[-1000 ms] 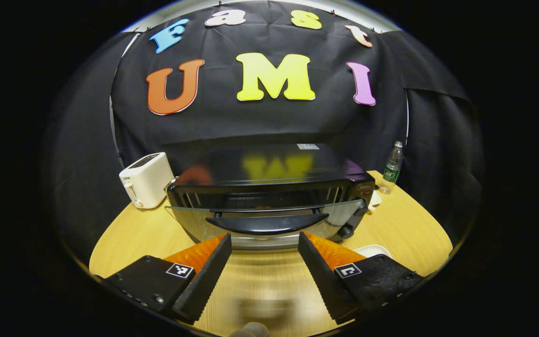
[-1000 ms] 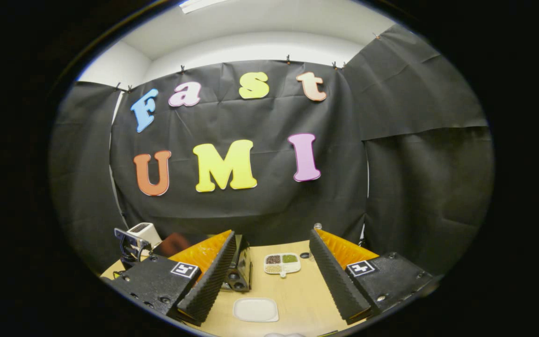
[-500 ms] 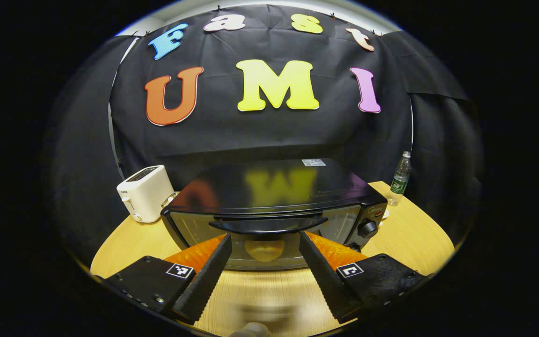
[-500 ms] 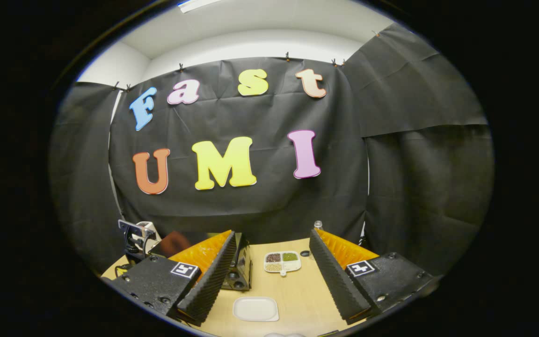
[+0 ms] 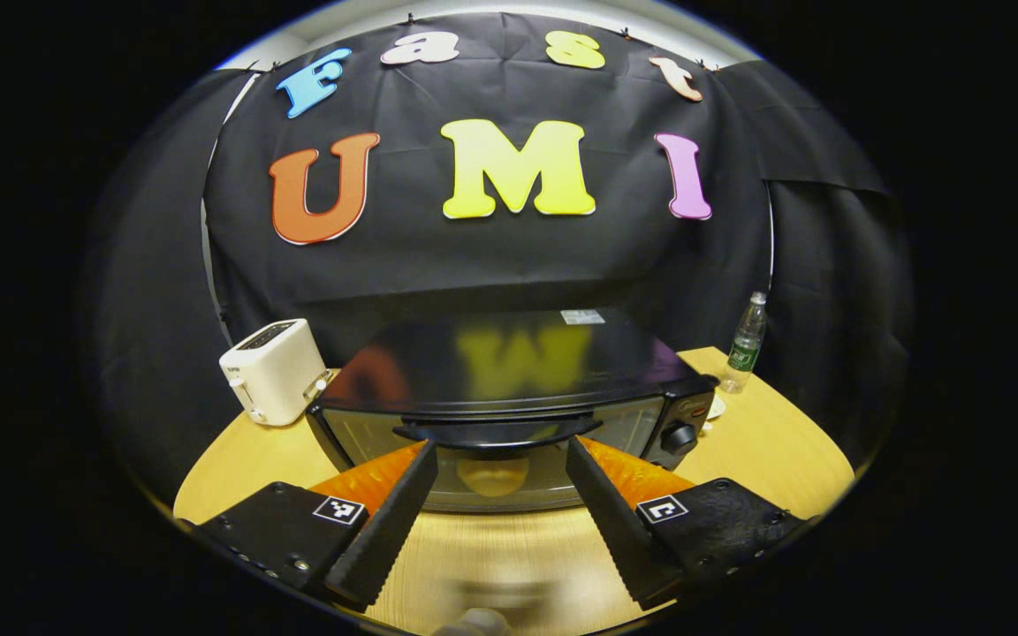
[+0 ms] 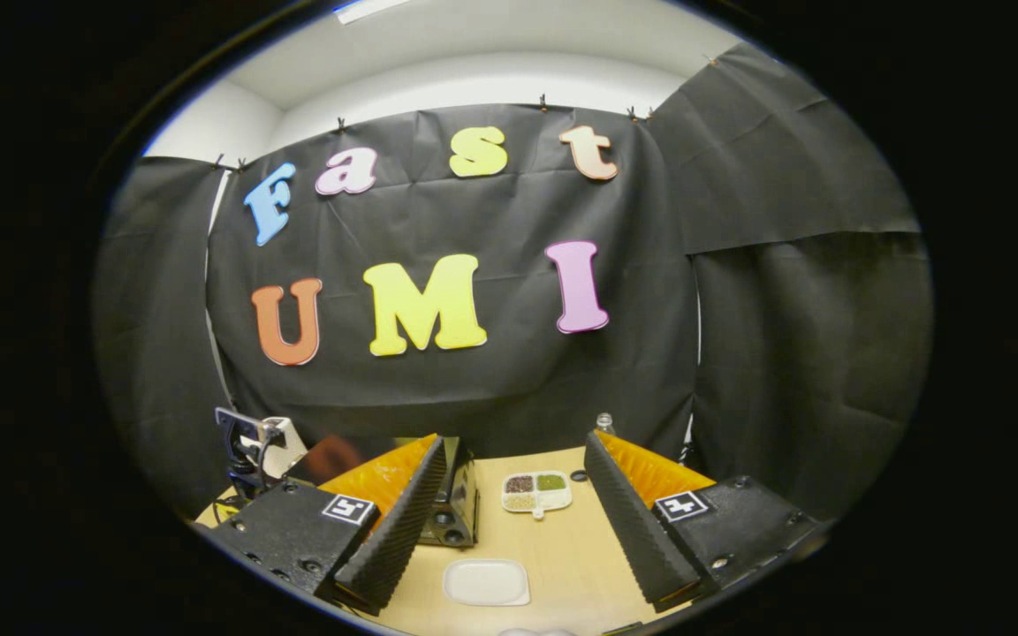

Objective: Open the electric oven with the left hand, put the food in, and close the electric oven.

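Left hand-held gripper [image 5: 498, 464] gapes empty before closed electric oven [image 5: 509, 389].

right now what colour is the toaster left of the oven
White toaster, seen best in the left gripper view.

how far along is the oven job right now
Nearly finished, by the look of it. The oven door sits shut, and a pale lump of food shows behind the glass. The left gripper hangs open just in front of the door handle, gripping nothing. The right gripper is open too, above an empty white plate. Only backing away seems left.
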